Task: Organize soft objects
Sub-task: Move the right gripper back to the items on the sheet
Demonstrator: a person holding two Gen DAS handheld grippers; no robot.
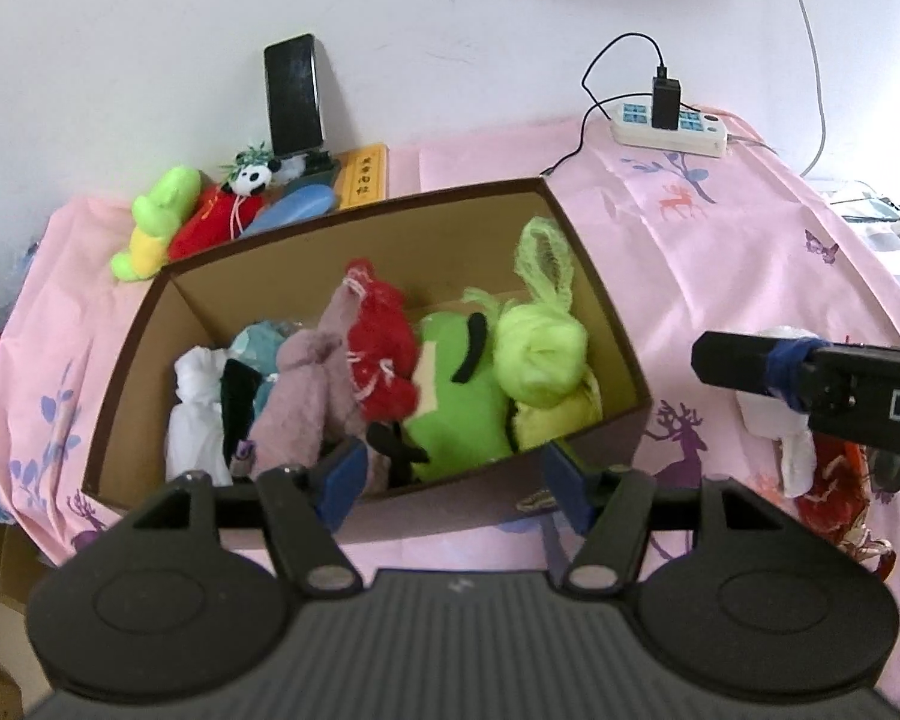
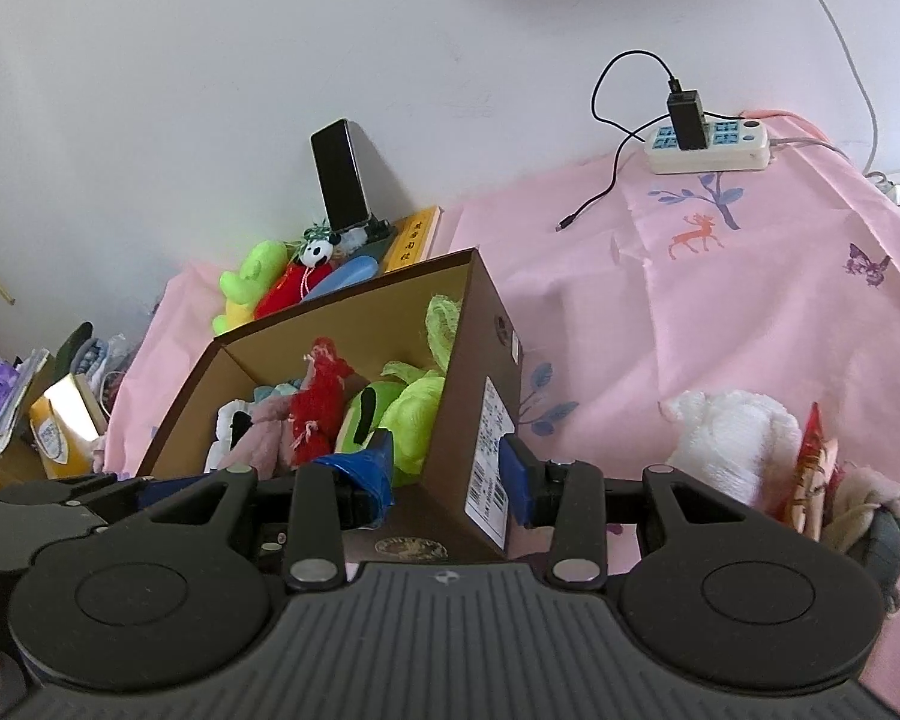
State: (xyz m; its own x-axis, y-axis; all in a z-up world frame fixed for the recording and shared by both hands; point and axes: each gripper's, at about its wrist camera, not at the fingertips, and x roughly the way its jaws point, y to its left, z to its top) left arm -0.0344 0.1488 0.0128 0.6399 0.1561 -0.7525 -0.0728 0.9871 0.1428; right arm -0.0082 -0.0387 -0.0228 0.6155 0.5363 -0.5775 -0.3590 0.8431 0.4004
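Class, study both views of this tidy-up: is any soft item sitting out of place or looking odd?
Yes. A small heap of soft toys lies on the pink cloth behind the cardboard box, not in it. A white plush also sits outside, right of the box. Inside, a lime mesh piece sticks up against the box wall.

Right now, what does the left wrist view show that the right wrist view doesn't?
Only the left wrist view shows the right gripper from the side, white cloth behind it, and the left gripper, open with nothing between its pads.

Only the right wrist view shows the box's label, the white plush on the sheet, and clutter off the bed's edge.

Both show the cardboard box of soft toys, the phone, the panda and the power strip.
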